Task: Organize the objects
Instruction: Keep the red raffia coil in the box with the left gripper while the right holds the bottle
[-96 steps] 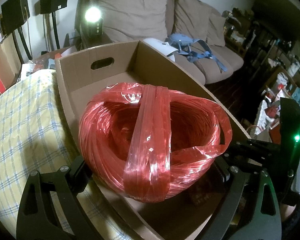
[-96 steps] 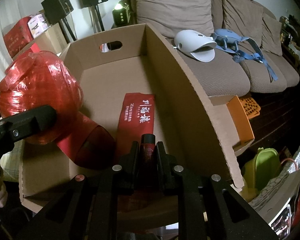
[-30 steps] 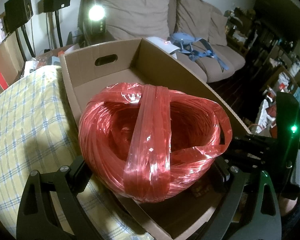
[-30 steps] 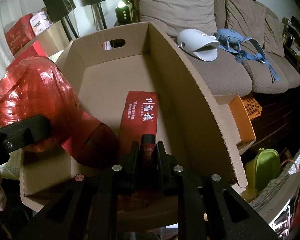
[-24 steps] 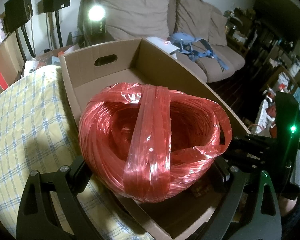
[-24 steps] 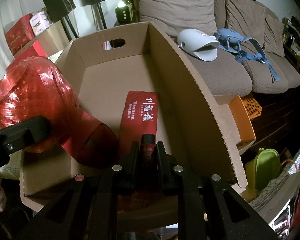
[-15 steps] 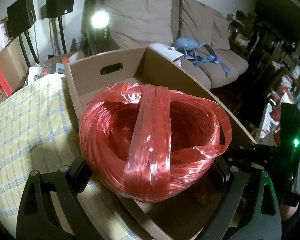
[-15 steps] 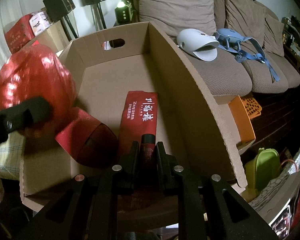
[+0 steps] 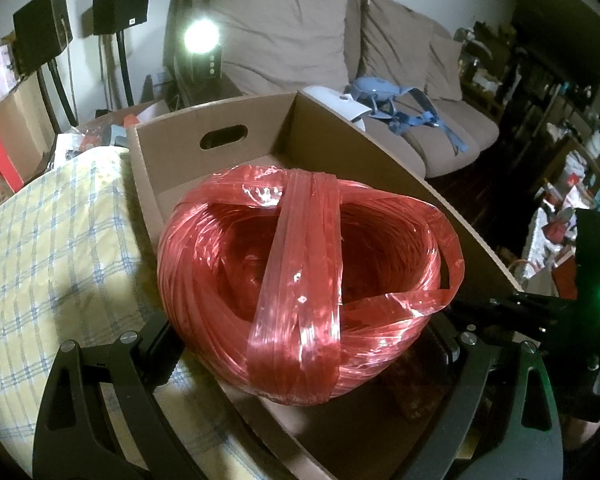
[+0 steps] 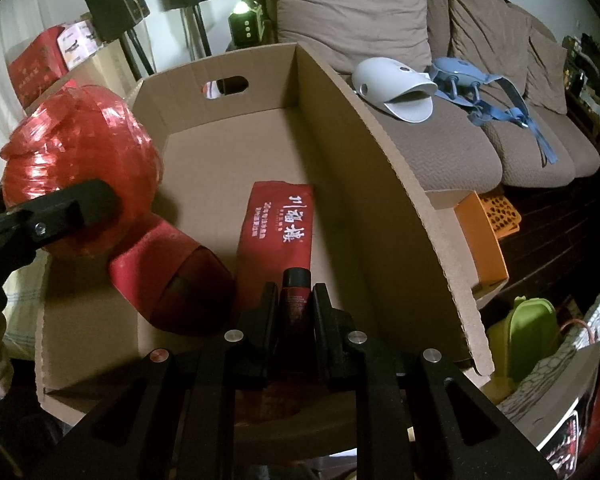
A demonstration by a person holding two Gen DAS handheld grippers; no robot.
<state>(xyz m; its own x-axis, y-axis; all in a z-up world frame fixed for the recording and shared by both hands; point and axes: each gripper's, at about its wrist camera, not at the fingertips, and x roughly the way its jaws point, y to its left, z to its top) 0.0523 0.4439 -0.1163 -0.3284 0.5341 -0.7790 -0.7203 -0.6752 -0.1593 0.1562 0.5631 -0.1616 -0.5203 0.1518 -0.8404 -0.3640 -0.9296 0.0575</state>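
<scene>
Fingers of the left hand-held gripper (image 9: 300, 344) clamp one big ball of red plastic twine (image 9: 304, 280), held above the left wall of the cardboard box (image 9: 172, 160); in the right wrist view the same ball sits at about 9 o'clock, with one black finger (image 10: 76, 204) pressed to its side. The right hand-held gripper (image 10: 296, 308) has its jaws nearly together, pinched on one small dark red tube (image 10: 296, 300) low over the near end of the box.

Inside the single box lie two more red things: one flat red packet with white characters (image 10: 284, 228) just ahead of the tube at 12 o'clock, and one red rolled bundle (image 10: 172, 284) at about 10 o'clock, under the twine ball. The box's far wall has one oval handle cutout (image 10: 225, 86).

A checked cloth (image 9: 48, 248) covers the surface left of the box. Beyond, at 1 to 2 o'clock, a tan sofa (image 10: 452, 148) carries one white curved device (image 10: 392, 84) and one blue strapped device (image 10: 480, 84). Two black speakers (image 10: 152, 0) stand on stands at 11 o'clock, beside one lit lamp (image 10: 244, 24). At 4 o'clock sit an orange basket (image 10: 496, 220) and a green container (image 10: 528, 336). The high right wall of the box stands between the tube and the sofa.
</scene>
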